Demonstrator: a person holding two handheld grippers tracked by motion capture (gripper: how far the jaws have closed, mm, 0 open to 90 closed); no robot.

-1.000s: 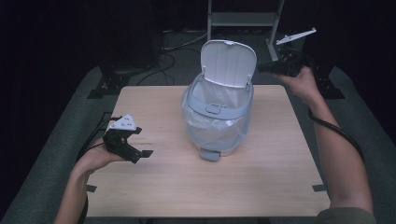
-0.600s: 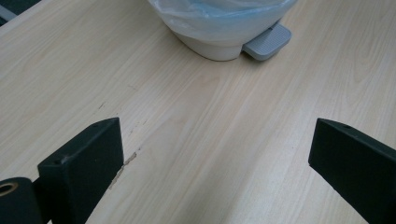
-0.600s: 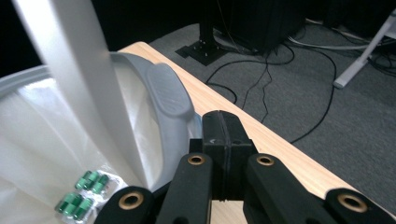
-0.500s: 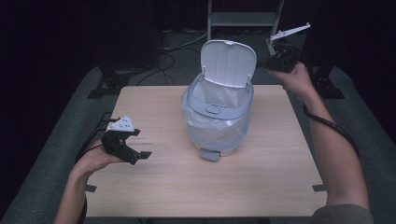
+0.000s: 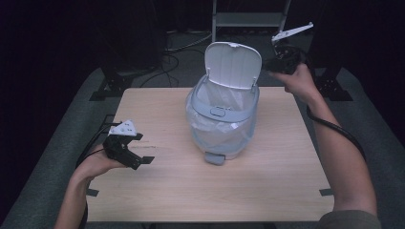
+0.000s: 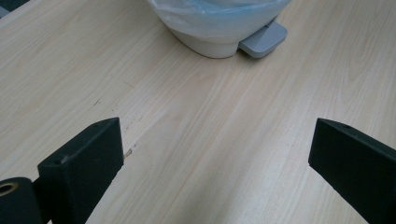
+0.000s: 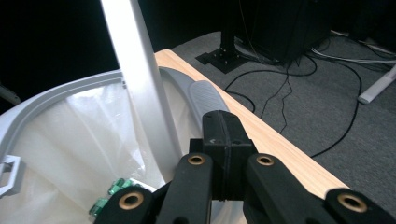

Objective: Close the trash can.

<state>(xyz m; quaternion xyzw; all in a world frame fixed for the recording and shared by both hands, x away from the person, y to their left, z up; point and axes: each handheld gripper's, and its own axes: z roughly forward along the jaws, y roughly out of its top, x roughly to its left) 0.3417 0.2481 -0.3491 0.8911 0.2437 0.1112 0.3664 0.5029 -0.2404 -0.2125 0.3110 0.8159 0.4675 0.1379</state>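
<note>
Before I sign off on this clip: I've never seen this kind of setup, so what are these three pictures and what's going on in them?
A person holds a handheld two-jaw gripper in each hand. The high view looks down on the wooden table. On it stands a pedal bin, lid up, lined with a clear bag. The other two views ride on the grippers. The left gripper hovers open over bare wood, facing the bin's foot pedal. The right gripper is shut, empty, beside the raised lid behind the bin. Something small and green lies inside.
</note>
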